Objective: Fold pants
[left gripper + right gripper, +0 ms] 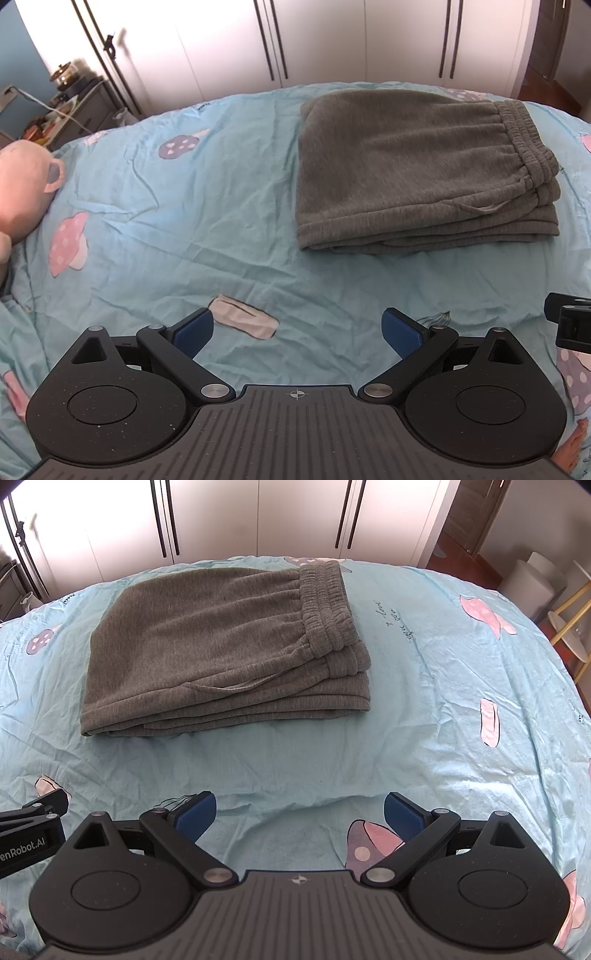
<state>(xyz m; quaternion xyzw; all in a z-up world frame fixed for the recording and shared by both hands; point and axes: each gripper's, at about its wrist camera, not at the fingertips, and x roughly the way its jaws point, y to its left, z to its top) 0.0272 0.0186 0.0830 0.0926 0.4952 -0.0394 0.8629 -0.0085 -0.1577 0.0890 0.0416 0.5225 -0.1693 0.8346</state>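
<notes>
- The left gripper [297,328] hangs low over a light blue bedsheet [184,229], its two blue-padded fingers [194,330] spread wide apart and holding nothing
- The right gripper [299,812] hangs over the same sheet with its blue fingers [402,818] also spread wide and empty
- Grey pants [406,173] lie folded into a thick rectangular stack on the sheet, ahead of the left gripper and off to its right, well apart from its fingertips
- From the right gripper the pants [221,646] lie ahead and slightly to its left, also well apart
- The elastic waistband [325,605] sits on top of the stack along its right edge
- The sheet is wrinkled and printed with pink and purple mushrooms [68,243]
- A pink soft toy [22,192] rests at the far left of the left gripper's view
- White wardrobe doors [258,517] with dark vertical handles stand beyond the bed
- Each gripper's edge shows in the other's view, side by side
</notes>
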